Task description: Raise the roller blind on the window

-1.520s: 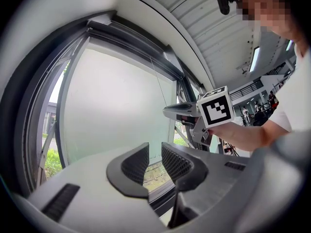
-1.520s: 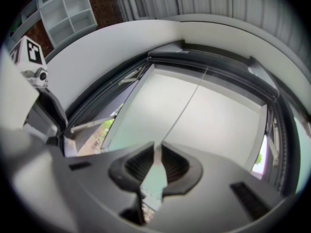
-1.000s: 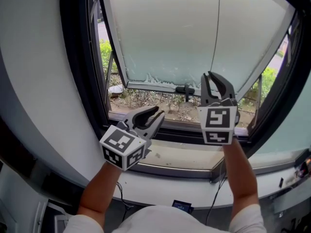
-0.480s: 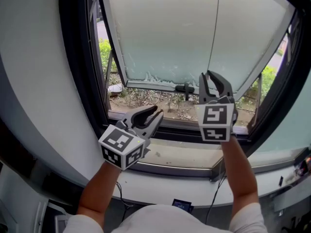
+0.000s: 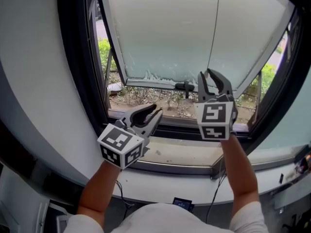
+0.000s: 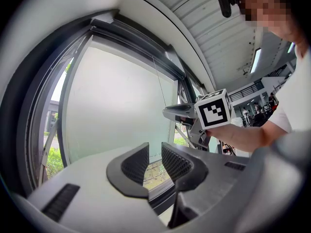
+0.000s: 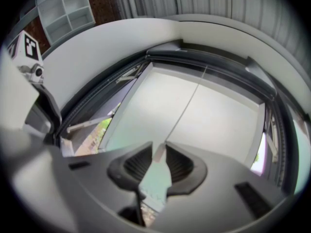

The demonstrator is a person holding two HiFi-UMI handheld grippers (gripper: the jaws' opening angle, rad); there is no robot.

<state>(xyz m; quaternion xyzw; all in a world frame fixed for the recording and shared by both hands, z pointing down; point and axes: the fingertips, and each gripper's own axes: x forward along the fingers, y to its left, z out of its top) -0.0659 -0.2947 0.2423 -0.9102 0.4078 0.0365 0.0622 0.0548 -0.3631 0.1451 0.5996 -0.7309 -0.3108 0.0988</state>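
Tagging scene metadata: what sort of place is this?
Indoors at what looks like a ground-floor window, probably in an office or workshop-type hall. Cues: a dark window frame with a thin pull cord, shrubs and soil just outside, and a ribbed ceiling with strip lights.

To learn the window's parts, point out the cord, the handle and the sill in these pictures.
cord (image 5: 215, 23): head view, its upper stretch in front of the pale pane.
handle (image 5: 184, 87): head view, its dark grip at the sash's lower edge.
sill (image 5: 182, 154): head view, a bare pale patch near its middle.
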